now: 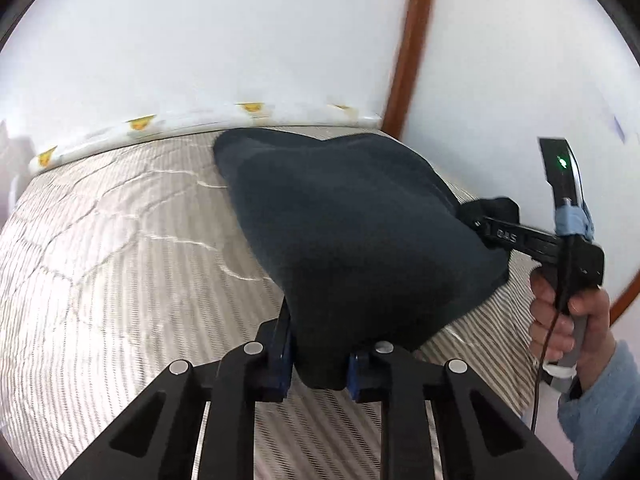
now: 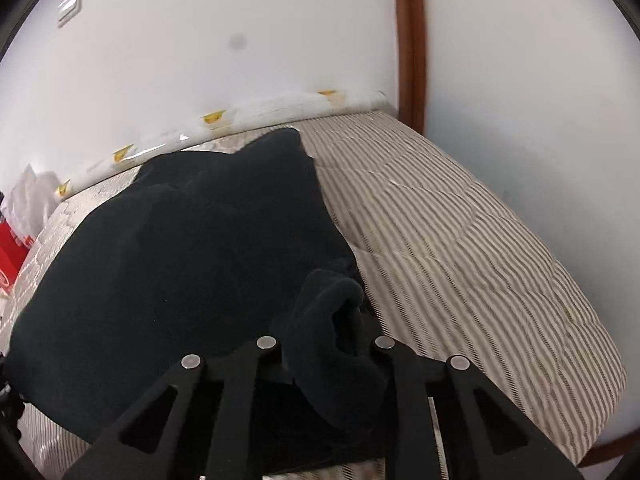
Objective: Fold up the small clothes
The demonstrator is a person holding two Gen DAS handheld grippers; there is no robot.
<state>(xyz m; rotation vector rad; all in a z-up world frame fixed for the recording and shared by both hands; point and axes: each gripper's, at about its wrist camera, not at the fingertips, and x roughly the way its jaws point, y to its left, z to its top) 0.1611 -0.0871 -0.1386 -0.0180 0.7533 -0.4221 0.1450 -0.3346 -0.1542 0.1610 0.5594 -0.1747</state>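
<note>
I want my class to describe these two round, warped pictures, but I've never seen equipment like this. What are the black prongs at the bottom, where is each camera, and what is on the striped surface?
There is no robot. A person holds a hand-operated gripper in each hand, with a wide-angle camera on each looking along its two fingers. The prongs are those fingers.

The left camera shows the left gripper pinching a dark garment, with the right gripper and the hand holding it alongside.

The right camera shows the right gripper clamped on bunched fabric of that same garment, which partly rests on a striped quilted mattress.

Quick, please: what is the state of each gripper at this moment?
Left gripper: closed on the near corner of the dark navy fleece garment.
Right gripper: closed on a bunched edge of the same garment.
</note>
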